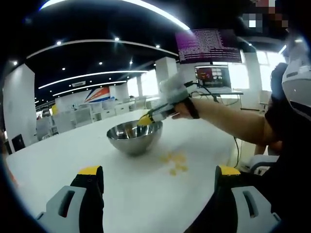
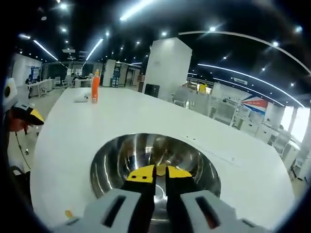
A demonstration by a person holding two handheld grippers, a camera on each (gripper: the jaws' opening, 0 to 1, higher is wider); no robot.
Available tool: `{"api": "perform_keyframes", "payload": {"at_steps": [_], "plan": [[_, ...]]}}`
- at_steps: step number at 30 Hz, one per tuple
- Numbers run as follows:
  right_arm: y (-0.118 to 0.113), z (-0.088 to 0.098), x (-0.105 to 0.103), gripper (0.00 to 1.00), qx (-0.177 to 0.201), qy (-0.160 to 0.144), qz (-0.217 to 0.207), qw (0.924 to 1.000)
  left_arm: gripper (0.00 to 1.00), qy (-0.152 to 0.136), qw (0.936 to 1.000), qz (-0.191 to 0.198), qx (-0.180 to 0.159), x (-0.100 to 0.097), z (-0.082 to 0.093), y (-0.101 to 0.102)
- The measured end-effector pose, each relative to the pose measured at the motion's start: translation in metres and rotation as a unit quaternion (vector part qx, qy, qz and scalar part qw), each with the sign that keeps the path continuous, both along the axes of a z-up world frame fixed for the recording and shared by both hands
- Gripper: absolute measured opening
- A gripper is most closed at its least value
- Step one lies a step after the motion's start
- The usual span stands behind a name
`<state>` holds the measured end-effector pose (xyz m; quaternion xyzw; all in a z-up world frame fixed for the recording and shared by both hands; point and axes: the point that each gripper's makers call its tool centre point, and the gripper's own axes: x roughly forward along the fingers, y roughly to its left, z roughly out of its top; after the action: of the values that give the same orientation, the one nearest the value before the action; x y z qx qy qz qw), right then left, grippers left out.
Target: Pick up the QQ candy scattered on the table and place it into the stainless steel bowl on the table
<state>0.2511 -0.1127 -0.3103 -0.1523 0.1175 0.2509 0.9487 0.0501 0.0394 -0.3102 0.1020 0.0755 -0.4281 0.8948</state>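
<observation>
Candy [image 1: 174, 164] lay in a small yellow scatter on the white table [image 1: 58, 165], just beside the stainless steel bowl [image 1: 134, 137] on the side nearer the person. Seen from the left gripper view, the left gripper [image 1: 159, 175] hung low over the near part of the table with its two yellow-tipped jaws spread wide and nothing between them; the candy sat ahead of it, in line with the gap but well short of contact. Across the bowl, the right gripper [image 1: 146, 119] reached in on the end of a bare forearm, its yellow tips right at the bowl's far rim. A hand [image 1: 182, 110] gripped its handle.

From the right gripper view, the right gripper [image 2: 160, 173] pointed down into the bowl [image 2: 112, 165], jaws drawn nearly together with only a thin dark slit left. A small yellow piece [image 2: 161, 169] showed just past the tips, at the slit; whether it was pinched there or lying on the bowl's floor I could not tell. One more bit of candy [image 2: 69, 213] lay on the table outside the bowl's rim, near the lower left of that view. The left gripper [image 2: 24, 115] showed at the left edge, beyond the table's edge. Far across the table stood an orange bottle [image 2: 95, 87], upright, with a small pale object [image 2: 81, 98] just beside it
</observation>
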Motion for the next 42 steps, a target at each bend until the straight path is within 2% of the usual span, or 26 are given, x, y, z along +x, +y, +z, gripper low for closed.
{"api": "perform_keyframes", "payload": {"at_steps": [2, 9, 24, 30, 35, 39, 42], "plan": [[0.0, -0.001, 0.0, 0.19, -0.004, -0.001, 0.001, 1.0, 0.95, 0.0, 1.0, 0.001, 0.0, 0.001, 0.0, 0.0], [-0.002, -0.001, 0.0, 0.18, -0.01, -0.002, -0.001, 0.9999, 0.95, -0.002, 1.0, 0.001, 0.0, 0.0, 0.002, 0.0], [-0.008, 0.01, -0.002, 0.17, -0.003, -0.014, -0.005, 0.9999, 0.95, -0.007, 1.0, -0.001, 0.0, -0.001, 0.005, -0.002], [-0.011, 0.025, -0.003, 0.2, 0.015, -0.032, -0.007, 0.9994, 0.95, -0.007, 1.0, 0.0, 0.001, -0.002, 0.005, -0.001], [-0.013, 0.038, -0.005, 0.2, 0.013, -0.047, -0.009, 0.9988, 0.95, -0.008, 1.0, 0.0, 0.002, -0.002, 0.005, 0.0], [-0.015, 0.056, -0.008, 0.2, 0.015, -0.064, -0.007, 0.9978, 0.95, -0.007, 1.0, 0.001, 0.002, -0.002, 0.005, 0.0], [-0.017, 0.081, -0.014, 0.2, 0.025, -0.087, -0.008, 0.9959, 0.95, -0.008, 1.0, 0.0, 0.001, -0.002, 0.005, 0.0]]}}
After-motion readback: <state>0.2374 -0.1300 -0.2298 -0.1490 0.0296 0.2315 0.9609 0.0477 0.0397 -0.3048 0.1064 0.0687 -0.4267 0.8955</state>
